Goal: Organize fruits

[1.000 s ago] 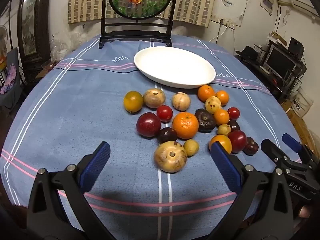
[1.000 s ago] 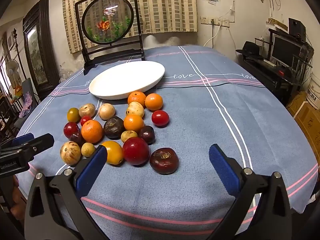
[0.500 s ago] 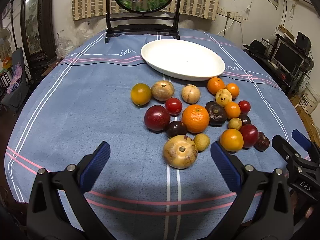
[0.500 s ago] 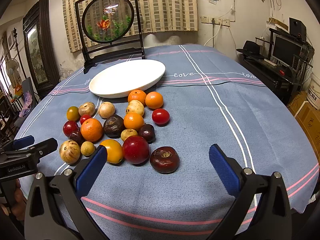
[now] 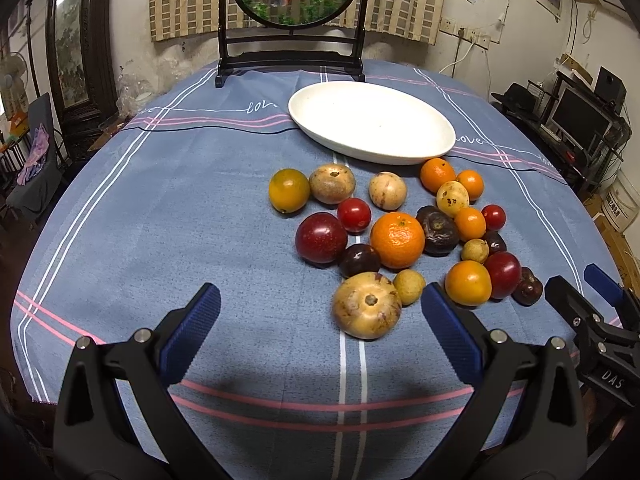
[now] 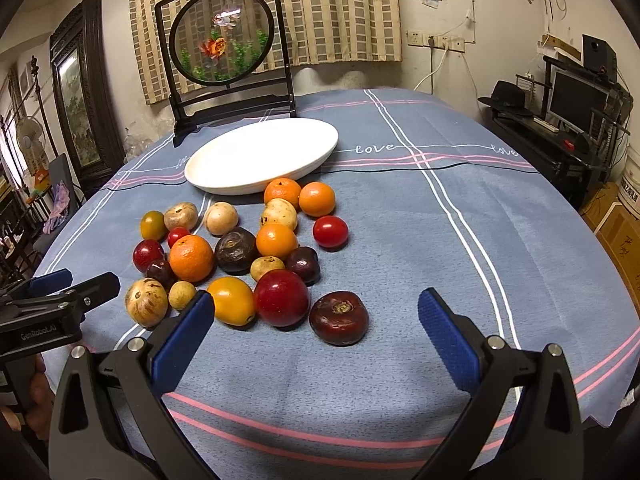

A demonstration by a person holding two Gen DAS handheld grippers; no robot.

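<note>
Several loose fruits lie in a cluster on the blue tablecloth, in front of an empty white oval plate. Nearest my left gripper is a large tan round fruit, just ahead between the open blue fingers. A big orange sits in the cluster's middle. My right gripper is open; a dark red flattened fruit and a red plum lie just ahead of it. Each gripper appears at the edge of the other's view. Neither holds anything.
A black-framed round goldfish screen stands at the table's far edge behind the plate. The tablecloth has bare cloth to the cluster's left and right. Shelves with a monitor stand off the right side.
The left gripper has moved forward and tilted up, so the fruits and plate sit lower and larger in its view. The right gripper has barely moved. Both stay open.
</note>
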